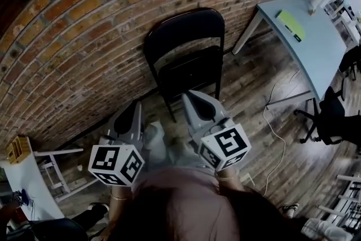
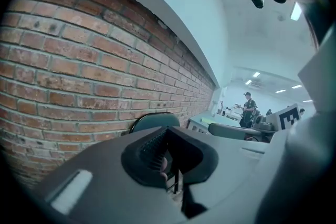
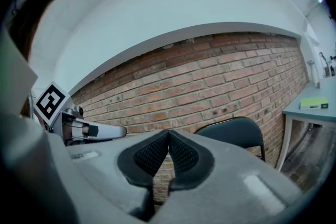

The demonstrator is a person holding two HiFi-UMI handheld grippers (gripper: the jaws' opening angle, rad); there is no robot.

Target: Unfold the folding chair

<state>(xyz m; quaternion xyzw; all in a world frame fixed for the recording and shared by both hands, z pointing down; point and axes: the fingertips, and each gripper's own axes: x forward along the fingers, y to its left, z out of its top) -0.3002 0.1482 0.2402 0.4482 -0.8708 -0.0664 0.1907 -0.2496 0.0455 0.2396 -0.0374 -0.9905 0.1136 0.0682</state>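
Folded chair ahead, both claws empty
The folding chair (image 1: pixel 186 53) stands upright, folded flat against the brick wall (image 1: pixel 73 25), straight ahead. The left claw (image 1: pixel 135 105) and right claw (image 1: pixel 194 96) are closed on nothing, and the right looks nearer.

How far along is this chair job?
Done: nothing yet; the chair stands folded against the brick wall. In hand: the left gripper and right gripper are both shut and empty, short of the chair. Left: grasp it and swing the seat open.
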